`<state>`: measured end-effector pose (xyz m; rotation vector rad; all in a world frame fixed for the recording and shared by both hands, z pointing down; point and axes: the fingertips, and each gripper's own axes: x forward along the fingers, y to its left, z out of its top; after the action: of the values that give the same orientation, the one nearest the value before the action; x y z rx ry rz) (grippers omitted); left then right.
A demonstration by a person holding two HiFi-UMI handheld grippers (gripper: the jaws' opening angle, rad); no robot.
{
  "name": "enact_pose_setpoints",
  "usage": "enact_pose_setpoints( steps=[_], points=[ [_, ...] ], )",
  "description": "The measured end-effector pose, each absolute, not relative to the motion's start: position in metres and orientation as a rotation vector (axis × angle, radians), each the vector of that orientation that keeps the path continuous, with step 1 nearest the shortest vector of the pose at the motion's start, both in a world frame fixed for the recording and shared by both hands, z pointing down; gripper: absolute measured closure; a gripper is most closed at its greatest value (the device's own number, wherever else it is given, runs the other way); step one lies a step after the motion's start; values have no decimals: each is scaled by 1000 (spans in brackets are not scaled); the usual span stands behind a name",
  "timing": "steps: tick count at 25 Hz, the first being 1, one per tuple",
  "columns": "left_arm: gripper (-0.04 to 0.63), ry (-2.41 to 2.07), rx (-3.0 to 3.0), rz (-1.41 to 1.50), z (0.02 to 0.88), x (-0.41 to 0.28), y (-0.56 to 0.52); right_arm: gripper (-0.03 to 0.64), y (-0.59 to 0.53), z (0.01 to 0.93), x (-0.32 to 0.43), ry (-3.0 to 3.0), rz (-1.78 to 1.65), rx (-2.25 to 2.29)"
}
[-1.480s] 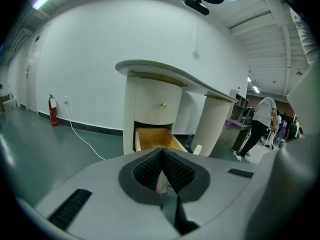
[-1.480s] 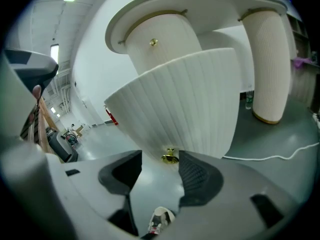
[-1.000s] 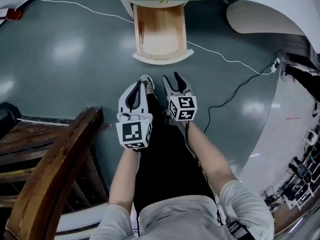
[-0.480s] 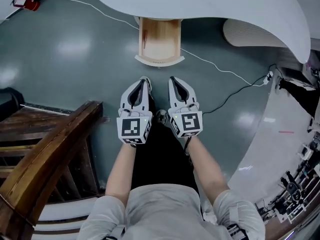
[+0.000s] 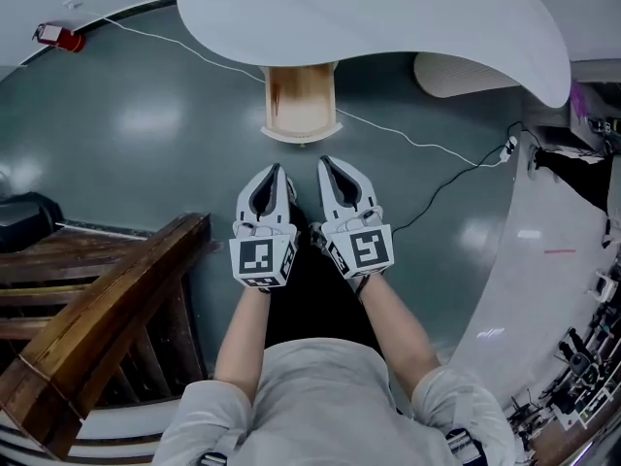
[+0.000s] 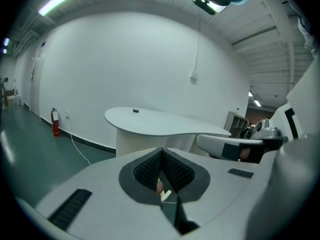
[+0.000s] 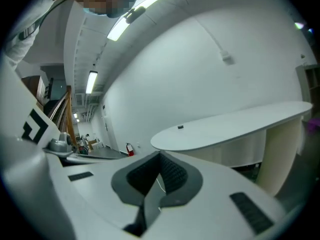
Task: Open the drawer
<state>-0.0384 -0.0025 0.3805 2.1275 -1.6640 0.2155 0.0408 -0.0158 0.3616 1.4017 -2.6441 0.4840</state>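
Observation:
In the head view the wooden drawer [image 5: 301, 100] stands pulled out from under the white curved table [image 5: 369, 27], its inside bare and its curved white front [image 5: 299, 136] facing me. My left gripper [image 5: 278, 169] and right gripper [image 5: 326, 163] hang side by side in the air above the floor, well short of the drawer and touching nothing. Both are shut with nothing between the jaws. In the left gripper view the left gripper [image 6: 161, 151] points at the table [image 6: 160, 121]. In the right gripper view the right gripper [image 7: 160, 155] does the same. The drawer shows in neither gripper view.
A dark wooden chair [image 5: 107, 299] stands close at my left. A white cable [image 5: 417, 144] and a black cable [image 5: 456, 178] cross the green floor. A red fire extinguisher [image 5: 58, 37] sits by the far wall. A white panel [image 5: 543, 260] borders the right.
Both grippers have risen, and the drawer now looks smaller and farther below. The right gripper's jaws, open a second ago, have closed on nothing.

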Motion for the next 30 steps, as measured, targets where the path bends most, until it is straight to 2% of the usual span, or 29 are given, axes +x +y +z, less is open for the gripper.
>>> enact_pose_setpoints(
  steps=[6, 15, 30],
  points=[
    [594, -1660, 2187, 173, 313, -48, -25, 604, -34, 296, 32, -2677, 535, 1438],
    [594, -1611, 2323, 147, 218, -64, -52, 604, -49, 202, 27, -2666, 389, 1498],
    [594, -1781, 2346, 103, 160, -54, -37, 604, -38, 138, 46, -2736, 136, 1429]
  ],
)
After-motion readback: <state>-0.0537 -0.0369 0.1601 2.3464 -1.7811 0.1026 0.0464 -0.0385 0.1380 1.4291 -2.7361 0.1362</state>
